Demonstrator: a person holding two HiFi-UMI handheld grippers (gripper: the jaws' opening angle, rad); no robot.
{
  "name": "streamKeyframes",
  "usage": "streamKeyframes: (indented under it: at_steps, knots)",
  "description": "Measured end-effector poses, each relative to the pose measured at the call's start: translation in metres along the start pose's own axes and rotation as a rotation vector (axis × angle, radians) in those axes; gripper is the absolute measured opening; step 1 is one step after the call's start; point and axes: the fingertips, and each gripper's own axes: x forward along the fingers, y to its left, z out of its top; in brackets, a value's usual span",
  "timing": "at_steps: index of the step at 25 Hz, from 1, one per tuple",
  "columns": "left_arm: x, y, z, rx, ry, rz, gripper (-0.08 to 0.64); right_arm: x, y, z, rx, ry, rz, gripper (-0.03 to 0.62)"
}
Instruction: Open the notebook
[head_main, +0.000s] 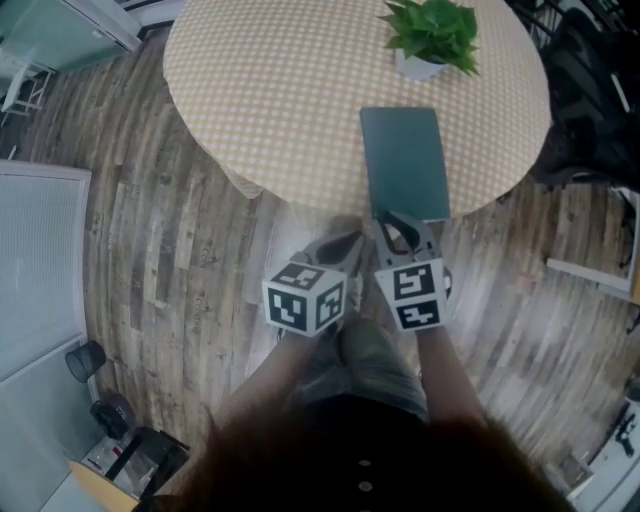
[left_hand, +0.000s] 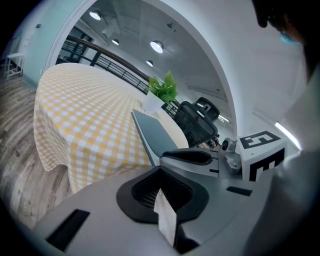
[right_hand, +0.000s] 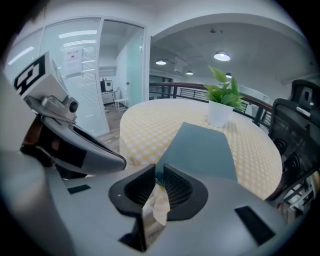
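Head view shows the notebook (head_main: 404, 160) lying closed and flat on the table (head_main: 250, 90), at the table's near edge, with a potted plant (head_main: 432, 35) just beyond it toward the table's far side. Both grippers are held just off the table's near edge. The right gripper (head_main: 398, 228) is brought up to the notebook's near end, and the left gripper (head_main: 345, 248) is kept beside it, short of the table. In the right gripper view the jaws are seen only a narrow slit apart, with the notebook's near corner at the mouth of the slit and the tablecloth (right_hand: 150, 125) showing through lower down; no firm grip can be made out. In the left gripper view the jaws are spread wide and nothing is held. The cover is judged not yet lifted. If the whole thickness is taken instead of the cover alone, the notebook would be raised shut or dragged off the table's near edge. If the hanging cloth is pinched along with it, the cloth and the plant could be pulled. With nothing pressing the notebook to the table, it may slide rather than open.
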Motion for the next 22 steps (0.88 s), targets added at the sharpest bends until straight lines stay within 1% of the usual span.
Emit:
streamKeyframes:
  at_steps: [6, 12, 17, 22]
  knots:
    - [-0.010, -0.002, 0.006, 0.035, 0.001, -0.018, 0.011, -0.006, -0.003, 0.004, 0.085, -0.047, -0.048, 0.046]
    - [-0.014, -0.011, 0.008, 0.080, 0.017, -0.044, 0.011, -0.017, -0.009, 0.010, 0.164, -0.105, -0.057, 0.035]
    - [-0.011, -0.023, 0.011, 0.097, 0.018, -0.053, 0.011, -0.028, -0.016, 0.017, 0.234, -0.161, -0.025, 0.029]
    - [-0.005, -0.028, 0.022, 0.117, -0.003, -0.027, 0.011, -0.039, -0.023, 0.023, 0.287, -0.221, 0.039, 0.025]
